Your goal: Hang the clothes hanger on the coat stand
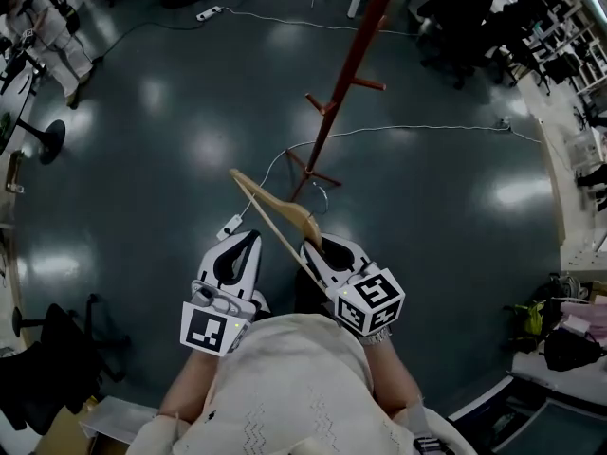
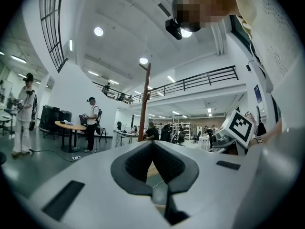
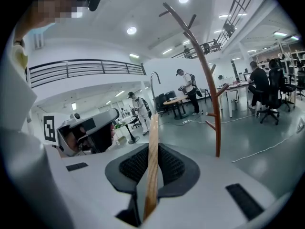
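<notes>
A wooden clothes hanger (image 1: 273, 211) with a metal hook (image 3: 153, 78) sticks up and to the left out of my right gripper (image 1: 315, 247). That gripper is shut on the hanger's bar (image 3: 152, 168), which runs between its pads. The red-brown coat stand (image 1: 349, 76) rises from the dark floor just beyond the hanger, its pegs pointing out to the sides; in the right gripper view the coat stand (image 3: 210, 89) stands a little to the right of the hanger. My left gripper (image 1: 248, 240) hangs beside the right one, its jaws together with nothing between them (image 2: 153, 150).
A white cable (image 1: 417, 129) runs across the floor past the stand's base, and a power strip (image 1: 210, 12) lies far back. A person (image 1: 43, 17) stands at the far left. Black chairs (image 1: 47, 358) and cluttered desks (image 1: 569, 330) line the edges.
</notes>
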### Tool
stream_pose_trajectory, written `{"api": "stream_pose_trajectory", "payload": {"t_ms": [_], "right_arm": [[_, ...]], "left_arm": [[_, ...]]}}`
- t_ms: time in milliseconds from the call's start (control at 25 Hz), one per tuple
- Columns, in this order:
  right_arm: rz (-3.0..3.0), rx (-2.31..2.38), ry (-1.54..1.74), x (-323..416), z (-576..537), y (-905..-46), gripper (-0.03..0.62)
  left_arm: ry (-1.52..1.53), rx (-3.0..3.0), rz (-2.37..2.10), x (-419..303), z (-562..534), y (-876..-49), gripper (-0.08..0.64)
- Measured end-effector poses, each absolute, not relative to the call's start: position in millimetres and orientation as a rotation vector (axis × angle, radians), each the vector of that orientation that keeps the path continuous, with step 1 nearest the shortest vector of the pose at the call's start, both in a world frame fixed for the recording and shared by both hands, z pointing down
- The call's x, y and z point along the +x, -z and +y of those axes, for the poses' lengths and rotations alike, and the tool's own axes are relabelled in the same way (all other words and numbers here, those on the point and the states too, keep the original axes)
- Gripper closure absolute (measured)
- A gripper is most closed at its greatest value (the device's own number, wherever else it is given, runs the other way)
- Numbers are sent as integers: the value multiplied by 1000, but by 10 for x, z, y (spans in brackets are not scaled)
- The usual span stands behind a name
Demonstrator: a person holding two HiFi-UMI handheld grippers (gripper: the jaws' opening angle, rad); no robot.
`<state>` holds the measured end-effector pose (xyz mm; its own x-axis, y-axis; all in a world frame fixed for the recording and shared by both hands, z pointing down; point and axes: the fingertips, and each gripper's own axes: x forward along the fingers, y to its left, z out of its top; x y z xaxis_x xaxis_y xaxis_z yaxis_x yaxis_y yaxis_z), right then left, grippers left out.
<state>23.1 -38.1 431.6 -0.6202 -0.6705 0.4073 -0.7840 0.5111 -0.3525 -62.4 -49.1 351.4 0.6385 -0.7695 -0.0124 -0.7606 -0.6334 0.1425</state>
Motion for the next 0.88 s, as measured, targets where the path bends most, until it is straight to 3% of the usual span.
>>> {"api": "stream_pose_trajectory", "payload": {"t_ms": [880], "right_arm": [[-2502, 1007, -621, 1561, -2411, -5025, 522]], "left_arm": [[8, 2565, -1628, 246, -1734, -3576, 548]]}}
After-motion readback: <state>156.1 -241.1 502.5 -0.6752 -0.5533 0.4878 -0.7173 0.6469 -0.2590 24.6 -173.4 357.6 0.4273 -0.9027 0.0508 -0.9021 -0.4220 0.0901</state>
